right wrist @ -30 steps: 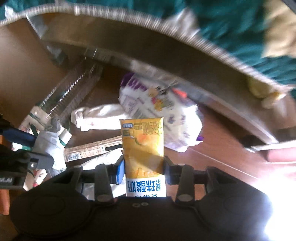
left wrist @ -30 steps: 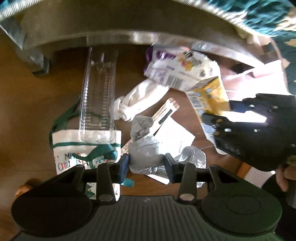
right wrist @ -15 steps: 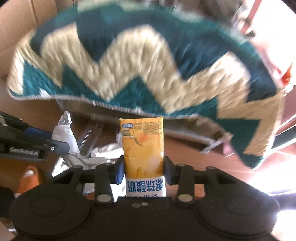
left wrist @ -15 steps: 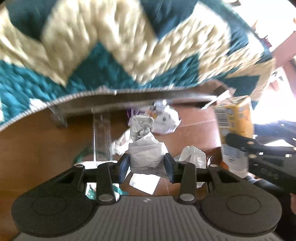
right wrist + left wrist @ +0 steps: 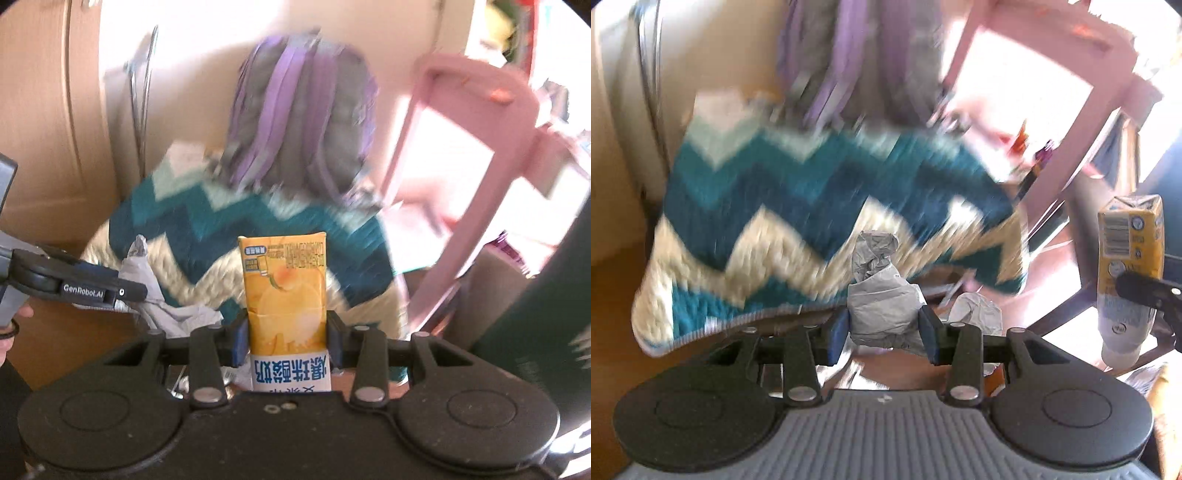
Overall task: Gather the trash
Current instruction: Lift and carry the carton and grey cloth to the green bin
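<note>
My left gripper (image 5: 884, 332) is shut on a crumpled grey paper wad (image 5: 881, 291) and holds it up in the air. My right gripper (image 5: 286, 338) is shut on a yellow drink carton (image 5: 286, 291), held upright. The carton also shows at the right edge of the left wrist view (image 5: 1128, 258). The left gripper's finger (image 5: 92, 290) and the grey wad (image 5: 147, 291) show at the left of the right wrist view. Another crumpled pale wad (image 5: 977, 312) shows just right of the left gripper.
A teal and cream zigzag blanket (image 5: 812, 221) covers a seat ahead. A purple and grey backpack (image 5: 306, 122) rests above it. A pink chair frame (image 5: 469, 155) stands at the right. A beige cabinet door (image 5: 48, 110) is at the left. Both views are blurred.
Both grippers have lifted from the floor with their items still held. The views tilted up from the floor litter to the blanket, backpack and pink chair.
</note>
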Tool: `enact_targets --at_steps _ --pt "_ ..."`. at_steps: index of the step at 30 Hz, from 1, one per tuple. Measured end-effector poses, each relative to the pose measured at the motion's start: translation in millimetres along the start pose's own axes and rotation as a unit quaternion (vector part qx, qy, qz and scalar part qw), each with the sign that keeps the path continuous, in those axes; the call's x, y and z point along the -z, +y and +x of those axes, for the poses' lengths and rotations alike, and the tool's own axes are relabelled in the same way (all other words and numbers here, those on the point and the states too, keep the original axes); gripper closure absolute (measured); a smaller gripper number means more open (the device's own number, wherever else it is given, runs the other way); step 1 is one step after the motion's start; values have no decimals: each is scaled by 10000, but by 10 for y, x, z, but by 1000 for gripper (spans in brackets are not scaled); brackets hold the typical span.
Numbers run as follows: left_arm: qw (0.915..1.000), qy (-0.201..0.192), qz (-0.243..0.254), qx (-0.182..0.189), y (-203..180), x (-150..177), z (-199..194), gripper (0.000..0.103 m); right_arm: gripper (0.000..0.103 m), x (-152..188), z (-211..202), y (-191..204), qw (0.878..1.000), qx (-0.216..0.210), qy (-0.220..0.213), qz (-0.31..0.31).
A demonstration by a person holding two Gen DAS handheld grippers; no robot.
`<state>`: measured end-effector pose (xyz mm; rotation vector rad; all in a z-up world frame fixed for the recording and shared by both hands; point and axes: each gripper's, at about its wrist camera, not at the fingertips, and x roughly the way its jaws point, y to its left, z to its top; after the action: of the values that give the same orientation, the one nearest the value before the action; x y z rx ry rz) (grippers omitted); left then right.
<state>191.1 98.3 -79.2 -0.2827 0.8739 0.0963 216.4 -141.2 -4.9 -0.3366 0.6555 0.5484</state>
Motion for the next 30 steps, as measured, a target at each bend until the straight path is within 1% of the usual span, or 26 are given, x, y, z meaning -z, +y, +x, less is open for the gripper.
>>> enact_targets --at_steps 4,7,11,14,16,19,22,25,30 --pt "9985 -427 276 192 -410 -327 -426 62 63 -171 -474 -292 9989 206 -371 186" --pt "9950 -732 589 329 -772 -567 -711 62 63 -299 -767 -523 9969 355 -638 308" --pt "9877 -1104 924 602 -1256 -854 -1044 62 63 -476 -1135 -868 9919 613 -995 493" --pt "9804 -1383 1169 774 -1624 -1108 -1257 62 63 -616 -1400 -1137 9865 884 -1246 590" --pt "9759 -1512 1291 903 -1864 -1271 -1359 62 63 -685 -1507 -1330 9830 1047 -1339 689" --pt "9685 -1664 1530 1048 -2242 -1496 -1470 62 63 -755 -1622 -1636 9772 1279 -1447 878" --pt "9603 -1785 1812 1148 -2639 -1665 -1528 62 63 -735 -1708 -1930 9700 1569 -1517 1069" --pt "9522 -1870 2109 1179 -3045 -1759 -1501 62 63 -687 -1747 -2234 9638 1782 -1509 1285" --pt "9420 -1875 2489 1244 -3715 -1878 -1374 62 63 -533 -1708 -2642 9548 2105 -1438 1527"
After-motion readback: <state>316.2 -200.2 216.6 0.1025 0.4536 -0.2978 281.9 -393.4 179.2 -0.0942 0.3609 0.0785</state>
